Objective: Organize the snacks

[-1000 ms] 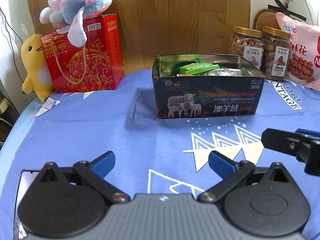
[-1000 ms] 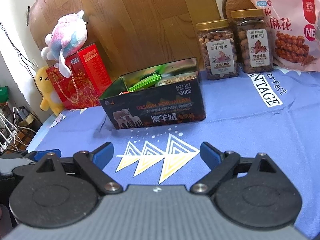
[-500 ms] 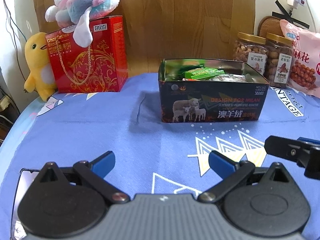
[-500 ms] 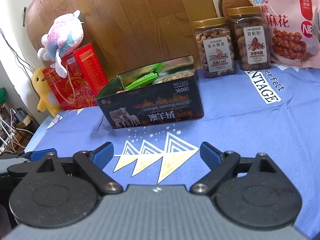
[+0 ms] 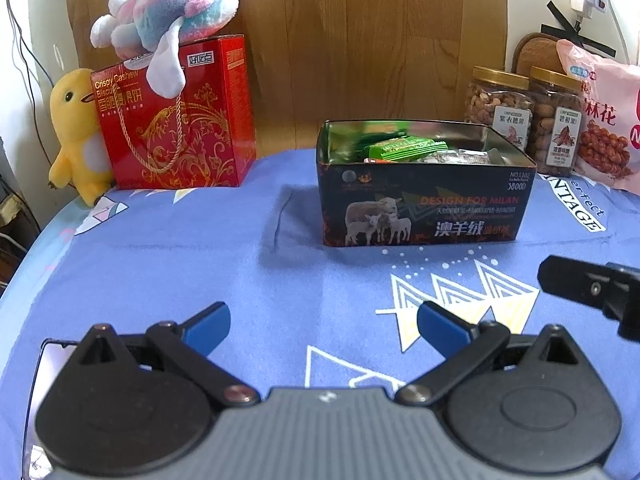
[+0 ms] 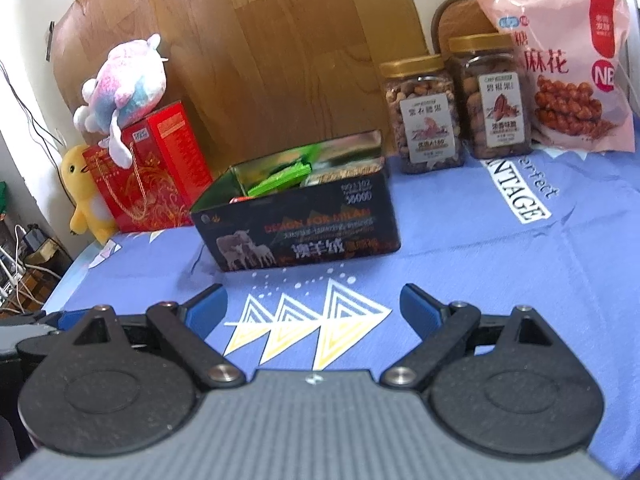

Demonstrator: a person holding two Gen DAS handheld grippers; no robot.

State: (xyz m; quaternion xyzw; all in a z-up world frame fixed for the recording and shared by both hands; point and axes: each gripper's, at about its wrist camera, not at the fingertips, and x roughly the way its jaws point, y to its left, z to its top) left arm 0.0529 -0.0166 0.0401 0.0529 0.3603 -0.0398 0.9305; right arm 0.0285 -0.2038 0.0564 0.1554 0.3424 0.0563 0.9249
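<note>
I held my left gripper [image 5: 322,326] low over the blue tablecloth [image 5: 168,264], level and pointed straight at the dark tin box [image 5: 424,208], its blue fingers [image 5: 208,322] spread wide with nothing between them. My right gripper [image 6: 310,308] sat just as low beside it, tilted a little so the table ran uphill to the right, its jaws likewise released and empty above the yellow and white triangle print [image 6: 304,328]. The tin stood open near the middle of the table, well ahead of both grippers, with a green snack packet [image 5: 404,148] and a silvery wrapper [image 5: 460,157] lying inside it. From the left wrist I saw the tin's long front face square on, a black part of my other gripper [image 5: 592,292] poking in at the right edge, and a phone-like flat thing [image 5: 48,360] half hidden under my left finger mount. The right wrist showed the tin from its corner, and gave the clearer look at the two gold-lidded nut jars [image 6: 424,116] and the pink snack bag [image 6: 560,68] standing behind and to the right of the tin, against the wooden board [image 6: 280,52]. It also caught cables and clutter [image 6: 24,272] off the table's left edge. Both views held the red gift box [image 5: 176,116] back left, the pastel plush toy [image 5: 172,4] on top of it and the yellow duck plush [image 5: 78,132] touching its side.
</note>
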